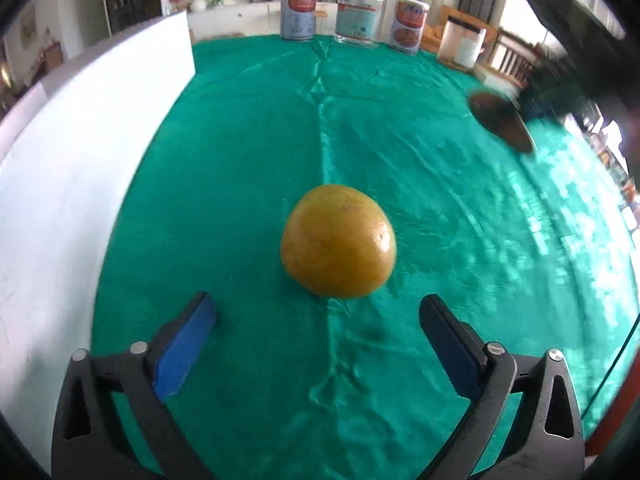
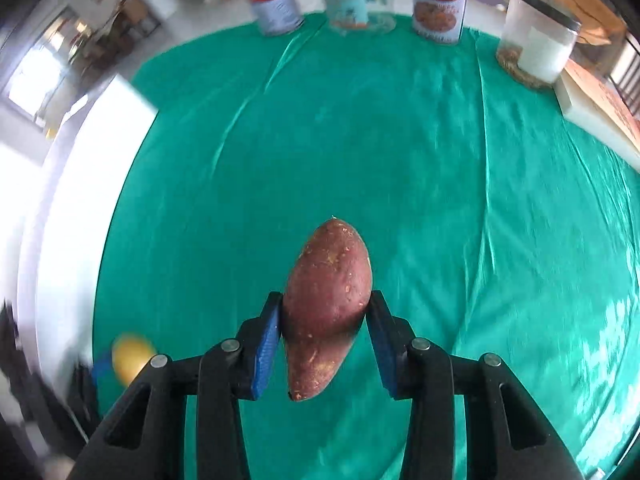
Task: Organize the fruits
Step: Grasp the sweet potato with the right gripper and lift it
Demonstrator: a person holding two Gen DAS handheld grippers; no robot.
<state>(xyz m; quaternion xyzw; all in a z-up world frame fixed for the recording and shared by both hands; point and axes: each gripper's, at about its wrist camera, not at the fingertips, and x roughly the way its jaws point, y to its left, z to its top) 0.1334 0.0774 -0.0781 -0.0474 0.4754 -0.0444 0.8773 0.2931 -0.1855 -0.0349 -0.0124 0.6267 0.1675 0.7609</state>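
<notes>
We hold the left gripper [image 1: 318, 312] with jaws spread wide, just short of the orange [image 1: 338, 241], which rests on the green cloth [image 1: 248, 160]. Our right gripper [image 2: 324, 320] clamps the sweet potato [image 2: 326, 308] above the cloth. Beyond the orange, at the cloth's far edge, stand two labelled cans [image 1: 298, 12], a clear jar [image 1: 359, 14] between them, contents indiscernible, and a dark-lidded jar [image 1: 462, 42] holding something white.
</notes>
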